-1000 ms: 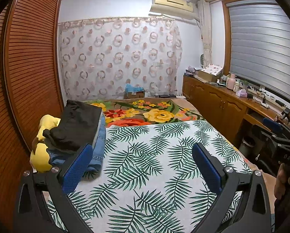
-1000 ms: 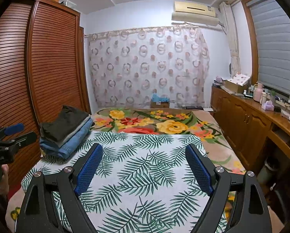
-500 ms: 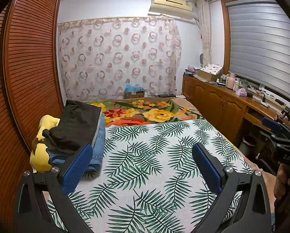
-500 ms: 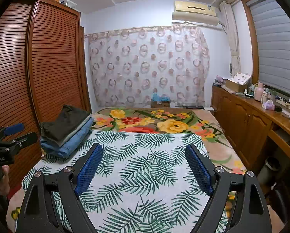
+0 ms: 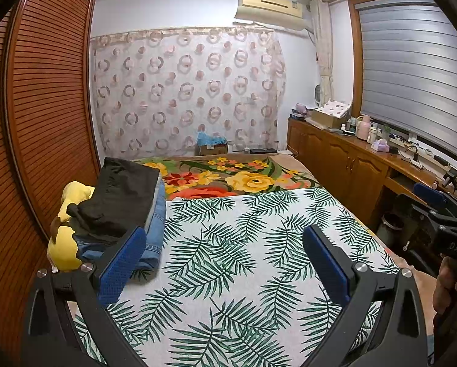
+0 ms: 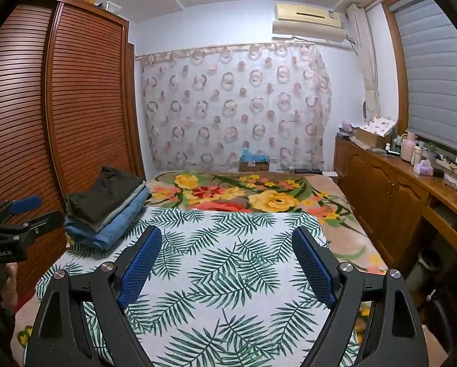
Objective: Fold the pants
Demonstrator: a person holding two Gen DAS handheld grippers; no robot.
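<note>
Two grippers: both hang spread wide with nothing between their blue pads, above a leaf-print sheet; no pants lie loose on it.

Left wrist view, left gripper (image 5: 223,255): released, jaws far apart, aimed a little downward over the leaf-print sheet (image 5: 228,244).
Left wrist view, pants: a folded stack (image 5: 124,208), dark pair on top of blue denim, lies at the sheet's left edge beside a yellow soft thing (image 5: 66,241); the left pad overlaps the stack in the picture, but whether it touches cannot be told.
Left wrist view, right gripper (image 5: 436,205): seen at the right edge, in a hand (image 5: 448,281), well apart from the stack.

Right wrist view, right gripper (image 6: 226,261): released, empty, over the sheet's middle.
Right wrist view, pants: the same stack (image 6: 106,211) lies near the louvred wardrobe (image 6: 45,122), edges roughly squared.
Right wrist view, left gripper (image 6: 17,217): at the left edge, near the stack.

Step in hand, judged: likely between pairs, either done or about to fetch another.
Doing it well: keep the jaws wide, approach low, pinch one pair only at its waistband, and spread it flat on the open sheet.
</note>
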